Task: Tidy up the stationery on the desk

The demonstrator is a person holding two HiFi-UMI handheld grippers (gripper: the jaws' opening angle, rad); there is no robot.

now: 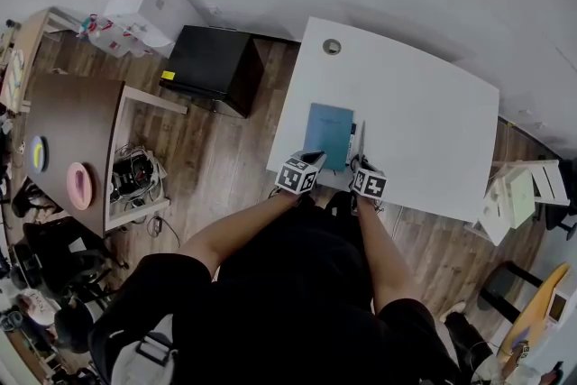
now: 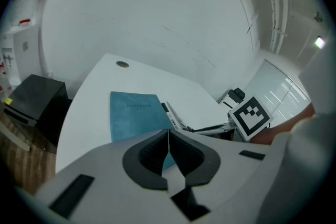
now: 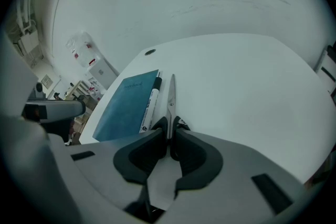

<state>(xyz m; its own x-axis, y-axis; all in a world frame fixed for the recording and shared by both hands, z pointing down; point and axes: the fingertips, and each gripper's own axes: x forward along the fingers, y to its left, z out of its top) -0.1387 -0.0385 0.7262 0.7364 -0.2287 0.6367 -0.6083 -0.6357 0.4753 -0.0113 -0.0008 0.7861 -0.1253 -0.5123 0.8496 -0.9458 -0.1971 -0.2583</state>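
Note:
On the white desk a blue notebook lies near the front edge. A black-and-white marker pen rests along its right side. My left gripper hovers over the notebook's near end, shut with nothing between its pads. In the left gripper view the notebook and the marker lie just beyond that gripper. My right gripper is shut on a pair of scissors. Their blades point away across the desk, right of the marker and the notebook.
A round cable hole sits at the desk's far left corner. A black cabinet stands on the floor left of the desk, with a brown table further left. White furniture stands off the desk's right end.

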